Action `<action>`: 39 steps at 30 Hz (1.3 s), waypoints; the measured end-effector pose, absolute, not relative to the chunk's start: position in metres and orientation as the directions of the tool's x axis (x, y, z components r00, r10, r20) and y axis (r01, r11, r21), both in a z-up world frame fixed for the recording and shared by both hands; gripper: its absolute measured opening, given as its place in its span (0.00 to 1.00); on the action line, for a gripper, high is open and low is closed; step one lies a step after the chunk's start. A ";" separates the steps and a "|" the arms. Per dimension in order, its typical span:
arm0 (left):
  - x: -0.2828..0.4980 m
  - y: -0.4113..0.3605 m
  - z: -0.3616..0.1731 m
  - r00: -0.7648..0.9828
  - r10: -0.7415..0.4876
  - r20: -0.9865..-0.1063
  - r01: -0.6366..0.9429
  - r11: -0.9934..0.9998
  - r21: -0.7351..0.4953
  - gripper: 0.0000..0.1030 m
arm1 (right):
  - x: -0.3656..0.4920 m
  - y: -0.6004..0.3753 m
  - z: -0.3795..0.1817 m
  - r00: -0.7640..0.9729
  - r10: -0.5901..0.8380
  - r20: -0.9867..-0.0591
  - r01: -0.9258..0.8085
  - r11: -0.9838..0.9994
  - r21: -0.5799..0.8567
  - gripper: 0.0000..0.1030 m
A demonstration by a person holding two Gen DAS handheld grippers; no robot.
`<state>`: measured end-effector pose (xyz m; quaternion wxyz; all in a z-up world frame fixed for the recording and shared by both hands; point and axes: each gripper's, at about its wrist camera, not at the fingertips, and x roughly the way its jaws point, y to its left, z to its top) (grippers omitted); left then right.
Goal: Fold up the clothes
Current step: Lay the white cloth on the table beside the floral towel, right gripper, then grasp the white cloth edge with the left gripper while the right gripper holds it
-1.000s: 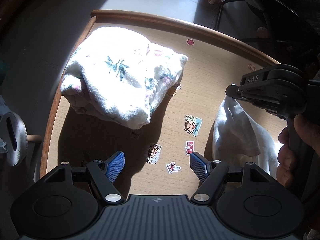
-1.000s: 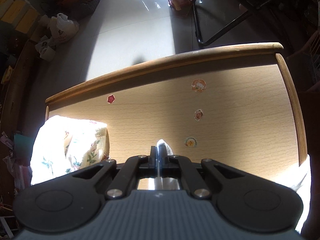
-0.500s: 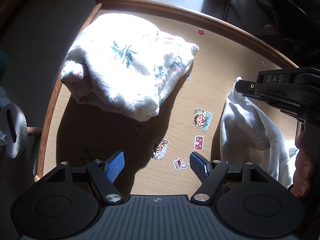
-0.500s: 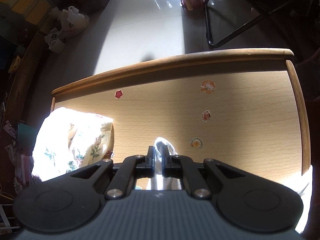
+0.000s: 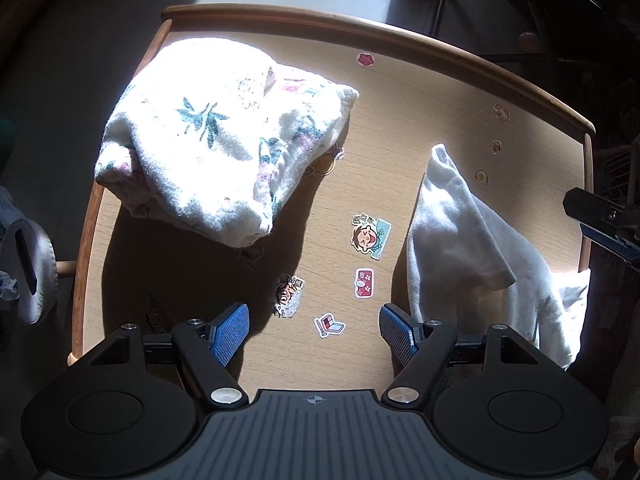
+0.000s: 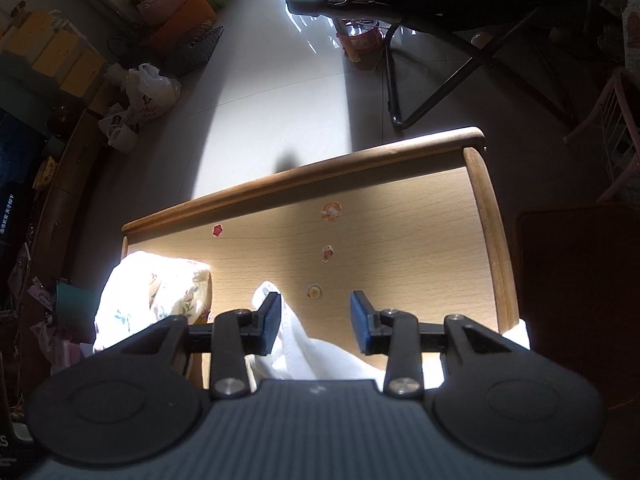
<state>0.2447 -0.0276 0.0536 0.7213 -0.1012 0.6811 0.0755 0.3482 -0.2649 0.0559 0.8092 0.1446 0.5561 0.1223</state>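
Observation:
A plain white garment point(image 5: 468, 236) lies crumpled along the right side of the wooden table point(image 5: 400, 152). A folded floral cloth point(image 5: 224, 140) rests at the table's far left corner. My left gripper point(image 5: 314, 330) hovers open above the table's near middle, over stickers, holding nothing. My right gripper point(image 6: 316, 322) has its jaws opening; the white garment point(image 6: 304, 348) lies below them, free of the pads. In the left wrist view its fingers point(image 5: 600, 220) show at the right edge, clear of the cloth.
Cartoon stickers point(image 5: 370, 236) dot the tabletop. The table has a raised wooden rim point(image 6: 304, 172). Beyond it lie a shiny floor, a black chair frame point(image 6: 440, 80), plastic bags point(image 6: 148, 88) and boxes at the left. A dark stool point(image 6: 576, 300) stands right of the table.
The right gripper let go of the white garment's tip, opened, and pulled back up and to the right. The garment now lies slack on the table. The left gripper stayed open.

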 end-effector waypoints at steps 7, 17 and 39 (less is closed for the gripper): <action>0.256 -0.049 0.056 0.072 -0.013 -0.997 -0.236 0.971 -0.030 0.72 | 0.306 -0.291 0.047 0.317 0.271 -0.909 -0.033 0.961 0.275 0.36; 0.289 -0.074 0.036 0.008 0.013 -1.000 -0.349 0.937 0.009 0.72 | 0.293 -0.307 0.034 0.281 0.275 -0.920 -0.009 0.959 0.283 0.36; 0.304 -0.072 0.063 0.037 -0.209 -0.977 -0.618 0.764 -0.187 0.72 | 0.290 -0.334 0.042 0.261 0.333 -0.906 0.030 0.935 0.352 0.36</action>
